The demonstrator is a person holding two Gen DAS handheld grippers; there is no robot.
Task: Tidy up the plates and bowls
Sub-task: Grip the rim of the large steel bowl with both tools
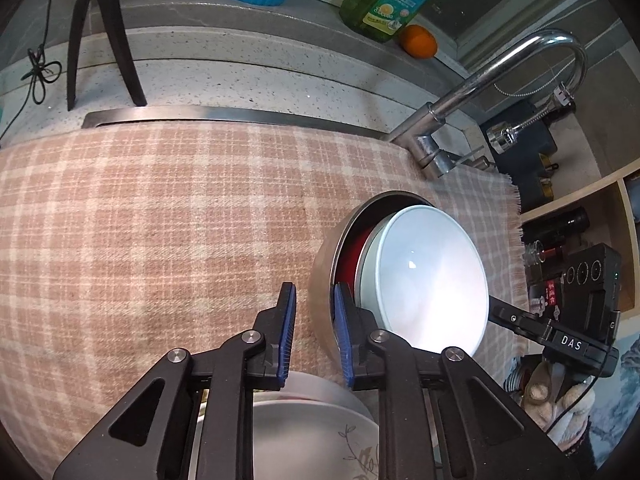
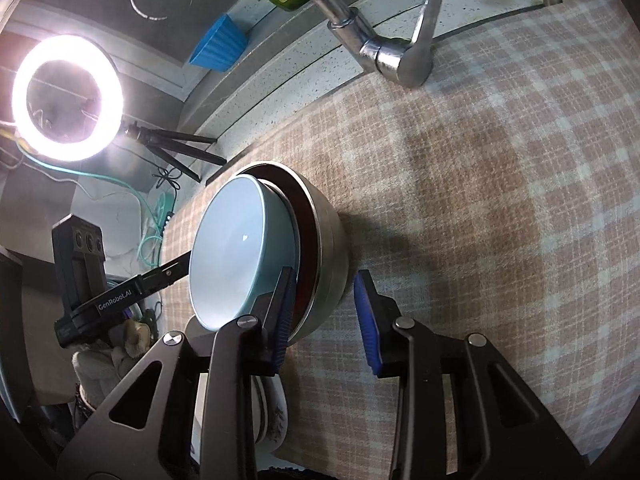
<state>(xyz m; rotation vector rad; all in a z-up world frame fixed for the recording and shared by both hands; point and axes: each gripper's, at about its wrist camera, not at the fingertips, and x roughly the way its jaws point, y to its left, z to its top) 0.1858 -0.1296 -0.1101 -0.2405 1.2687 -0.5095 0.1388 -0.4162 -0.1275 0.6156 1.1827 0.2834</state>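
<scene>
Grippers straddled opposite walls of the round steel bowl (pale blue bowl nested inside), left gripper clamped, right gripper apart, apparently to lift the stack.

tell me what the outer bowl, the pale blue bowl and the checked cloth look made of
Outer bowl: likely stainless steel, with a brushed grey sheen and a thin rim.
Pale blue bowl: probably glazed ceramic, though melamine is possible; it is glossy with a sharp light glint.
Checked cloth: woven fabric, matte and fuzzy, with a frayed fringe at its edge.
</scene>
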